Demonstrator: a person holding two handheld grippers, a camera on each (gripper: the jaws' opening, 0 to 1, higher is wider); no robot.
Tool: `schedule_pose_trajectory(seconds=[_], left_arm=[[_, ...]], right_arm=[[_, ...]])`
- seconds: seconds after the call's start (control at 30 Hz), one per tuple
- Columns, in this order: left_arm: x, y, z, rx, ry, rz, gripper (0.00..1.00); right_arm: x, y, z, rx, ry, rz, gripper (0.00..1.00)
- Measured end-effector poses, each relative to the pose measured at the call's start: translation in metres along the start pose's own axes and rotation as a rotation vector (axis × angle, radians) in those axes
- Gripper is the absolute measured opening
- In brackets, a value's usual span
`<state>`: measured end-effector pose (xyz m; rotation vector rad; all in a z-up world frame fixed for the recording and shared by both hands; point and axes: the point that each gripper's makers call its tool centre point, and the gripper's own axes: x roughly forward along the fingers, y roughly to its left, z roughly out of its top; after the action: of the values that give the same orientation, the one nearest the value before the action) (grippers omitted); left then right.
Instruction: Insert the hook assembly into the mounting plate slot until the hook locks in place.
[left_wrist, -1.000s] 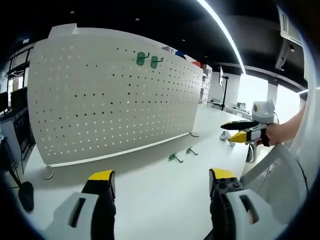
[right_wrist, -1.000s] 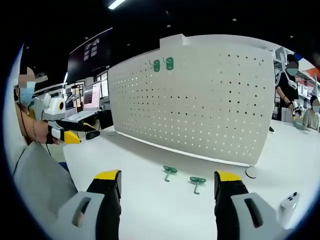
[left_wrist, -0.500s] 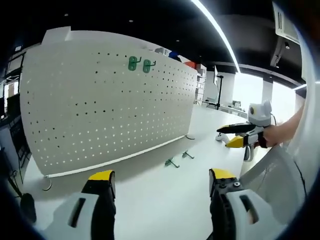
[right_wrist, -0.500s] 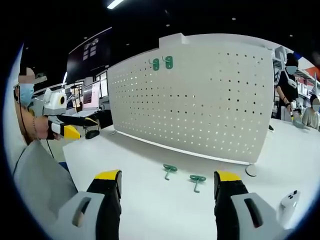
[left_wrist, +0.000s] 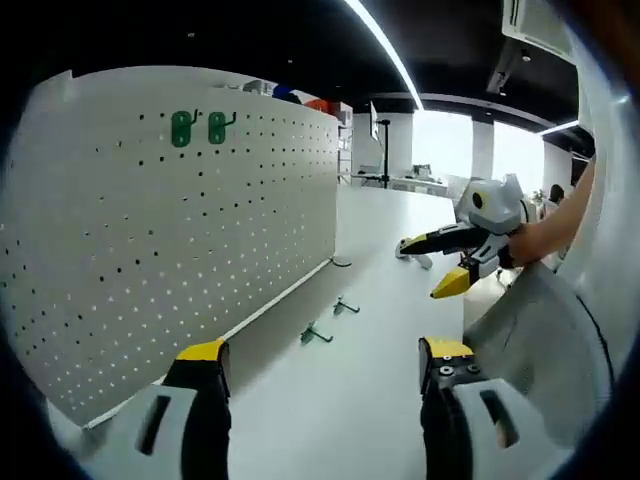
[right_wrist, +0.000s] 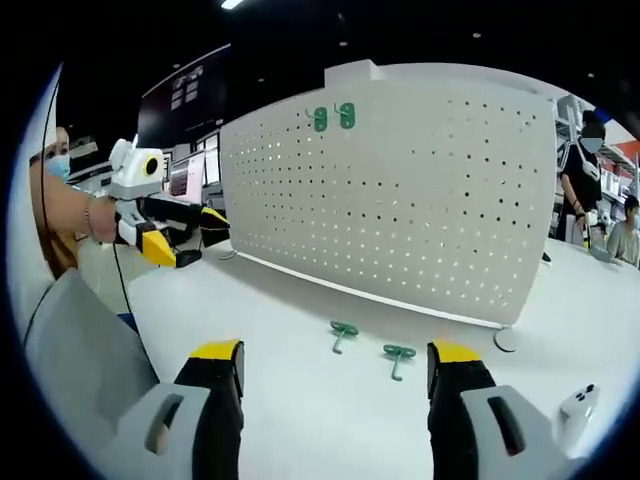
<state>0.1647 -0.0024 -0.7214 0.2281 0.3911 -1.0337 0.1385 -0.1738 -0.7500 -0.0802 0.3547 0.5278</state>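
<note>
Both grippers' fingers spread wide, holding nothing; two green plastic hooks (right_wrist: 343, 331) (right_wrist: 398, 354) lie on the white table (right_wrist: 300, 330) before the white perforated pegboard (right_wrist: 400, 210).

Two loose hooks (right_wrist: 343, 331) (right_wrist: 398, 354) lie side by side on the table (right_wrist: 290, 340) before the upright pegboard (right_wrist: 400, 200).

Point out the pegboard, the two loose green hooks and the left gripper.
pegboard (right_wrist: 400, 200), right gripper view, bare panel face
loose green hooks (right_wrist: 343, 329), right gripper view, left hook's head
left gripper (right_wrist: 185, 235), right gripper view, between fingertips
</note>
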Motion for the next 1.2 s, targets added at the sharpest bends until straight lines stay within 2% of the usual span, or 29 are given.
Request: schedule_pose_trajectory(seconds=[0.07, 0.5, 0.73, 0.83, 0.87, 0.97, 1.07, 1.2], left_arm=[[0.006, -0.002, -0.002, 0.033, 0.036, -0.027, 0.79], [0.034, -0.01, -0.008, 0.161, 0.164, -0.158, 0.8], [0.046, -0.012, -0.009, 0.212, 0.208, -0.211, 0.79], [0.052, -0.009, -0.013, 0.227, 0.226, -0.234, 0.79], [0.054, -0.007, -0.017, 0.236, 0.248, -0.237, 0.79], [0.058, -0.005, -0.019, 0.273, 0.268, -0.255, 0.79], [0.063, -0.001, -0.02, 0.267, 0.281, -0.269, 0.79], [0.071, 0.005, -0.022, 0.298, 0.309, -0.277, 0.79]], right_arm=[[0.0, 0.0, -0.001, 0.001, 0.003, 0.0, 0.73], [-0.001, -0.002, -0.002, 0.014, 0.002, -0.008, 0.73], [-0.001, -0.003, 0.0, 0.026, -0.006, -0.012, 0.72], [-0.002, -0.004, -0.001, 0.035, -0.007, -0.013, 0.72], [-0.002, -0.005, -0.001, 0.042, -0.009, -0.013, 0.72], [-0.002, -0.005, -0.002, 0.047, -0.009, -0.016, 0.72], [-0.002, -0.005, -0.003, 0.051, -0.004, -0.017, 0.72], [-0.002, -0.005, -0.003, 0.048, -0.001, -0.016, 0.72]])
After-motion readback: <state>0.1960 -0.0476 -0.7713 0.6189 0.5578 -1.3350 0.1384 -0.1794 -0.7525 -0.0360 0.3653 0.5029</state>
